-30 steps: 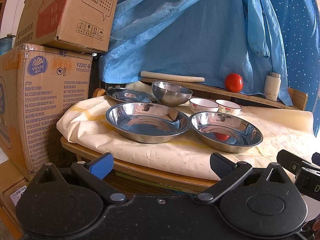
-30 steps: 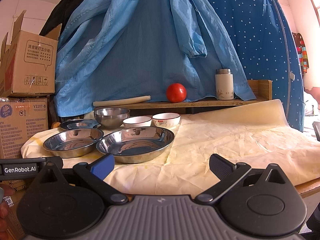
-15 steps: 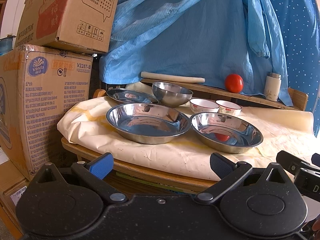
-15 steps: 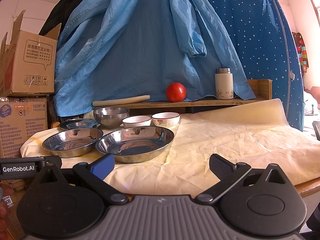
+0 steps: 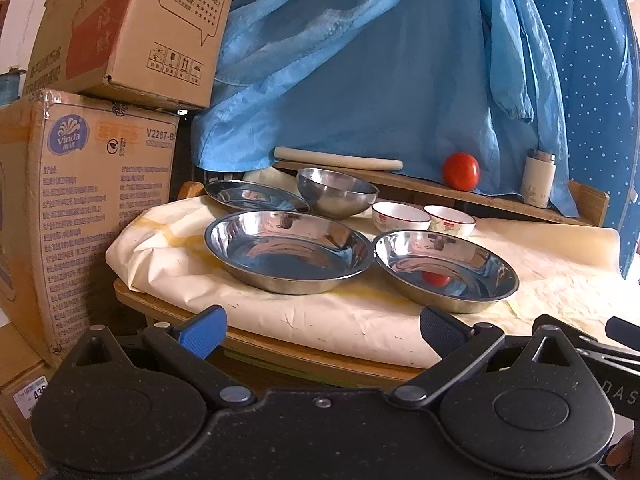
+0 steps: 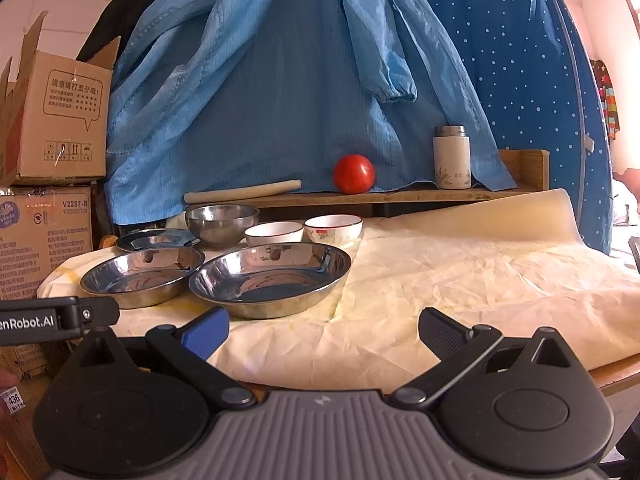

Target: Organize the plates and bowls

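Observation:
Two deep steel plates stand side by side on the cream-covered table: the left plate (image 5: pixel 288 252) (image 6: pixel 142 272) and the right plate (image 5: pixel 446 270) (image 6: pixel 270 276). Behind them lie a flat steel plate (image 5: pixel 256 196) (image 6: pixel 158 239), a steel bowl (image 5: pixel 337 197) (image 6: pixel 221 222) and two white ceramic bowls with red rims (image 5: pixel 401 217) (image 5: pixel 450 220) (image 6: pixel 274 233) (image 6: pixel 334 227). My left gripper (image 5: pixel 322 326) is open and empty, short of the table's front edge. My right gripper (image 6: pixel 324 326) is open and empty over the front edge, right of the plates.
Stacked cardboard boxes (image 5: pixel 80 208) stand left of the table. A wooden shelf (image 6: pixel 380 196) at the back carries a rolling pin (image 6: pixel 242 191), a tomato (image 6: pixel 354 173) and a white flask (image 6: pixel 452 158). Blue garments (image 6: pixel 260 80) hang behind. Bare cream cloth (image 6: pixel 480 272) spreads to the right.
Both views have barely shifted; the grippers stay open and the dishes have not moved.

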